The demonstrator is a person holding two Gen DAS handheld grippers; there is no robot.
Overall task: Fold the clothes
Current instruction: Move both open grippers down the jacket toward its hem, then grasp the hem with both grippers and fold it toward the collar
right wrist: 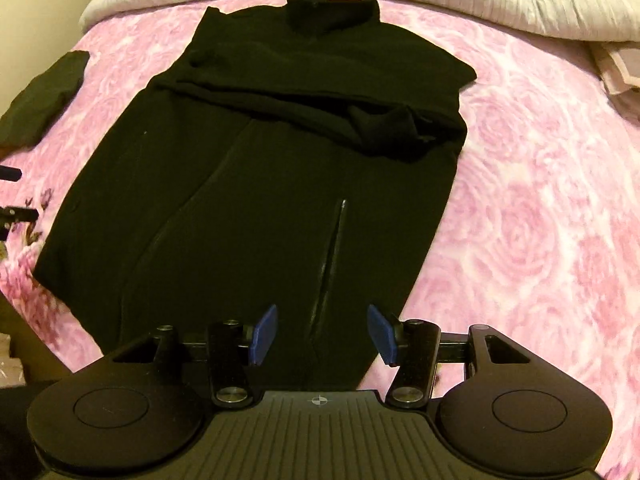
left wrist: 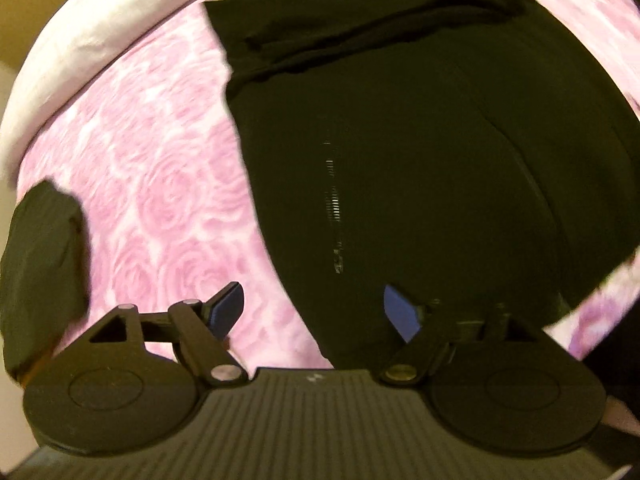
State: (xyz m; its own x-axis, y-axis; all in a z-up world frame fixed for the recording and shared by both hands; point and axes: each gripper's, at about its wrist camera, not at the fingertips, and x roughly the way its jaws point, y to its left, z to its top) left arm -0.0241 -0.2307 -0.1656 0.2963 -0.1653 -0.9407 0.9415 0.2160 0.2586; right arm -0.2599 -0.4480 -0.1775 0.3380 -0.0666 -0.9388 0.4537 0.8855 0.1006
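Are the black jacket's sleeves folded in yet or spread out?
Folded in: both sleeves lie across the black jacket's chest, none stretching onto the pink bedspread.

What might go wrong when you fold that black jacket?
The sleeves lie bunched across the jacket, so folding the hem up could trap lumps. Both grippers, left and right, are open above the hem; pinching there might also catch the pink blanket.

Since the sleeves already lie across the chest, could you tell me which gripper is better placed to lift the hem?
Probably the right gripper: it is open, centred over the black jacket's hem. The left gripper, also open, straddles the jacket's left edge, half over the pink bedspread.
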